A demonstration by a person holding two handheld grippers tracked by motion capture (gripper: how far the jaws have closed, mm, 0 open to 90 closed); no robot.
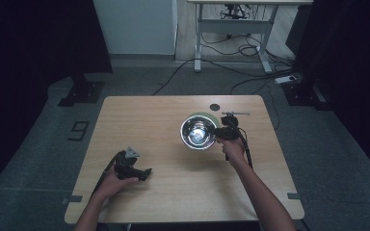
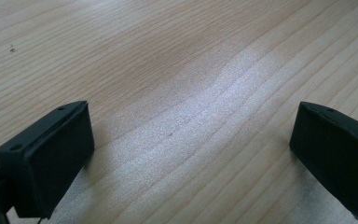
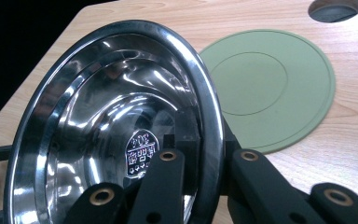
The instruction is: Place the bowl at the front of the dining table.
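From the high view, the right hand-held gripper (image 1: 220, 133) pinches the rim of a stainless steel bowl (image 1: 198, 132) at its right edge, holding it toward the far right part of the wooden surface (image 1: 164, 192), with its shiny hollow facing up at the camera; a sliver of a green mat (image 1: 211, 115) peeks out behind it, near a round cable hole (image 1: 215, 107). The left hand-held gripper (image 1: 147, 172) rests low on the near left of the surface, well apart from the bowl. In the left gripper view, its two black jaws stand spread wide with nothing but bare wood grain (image 2: 182, 93) between them. In the right gripper view, the steel bowl (image 3: 112, 126) is tipped up on edge, its opening turned to the view's left, and the rim (image 3: 209, 116) runs between the jaws pressed together on it, one inside the hollow and one behind the wall. The round green silicone mat (image 3: 270, 88) lies flat just beyond it, beside the hole (image 3: 335, 9). The bowl looks rigid, thin-walled and fairly light, but polished and slippery, so it could well swivel in a single-point pinch; the rolled rim is the sensible hold. Being round, it has no long axis; its axis now lies closer to level than upright.
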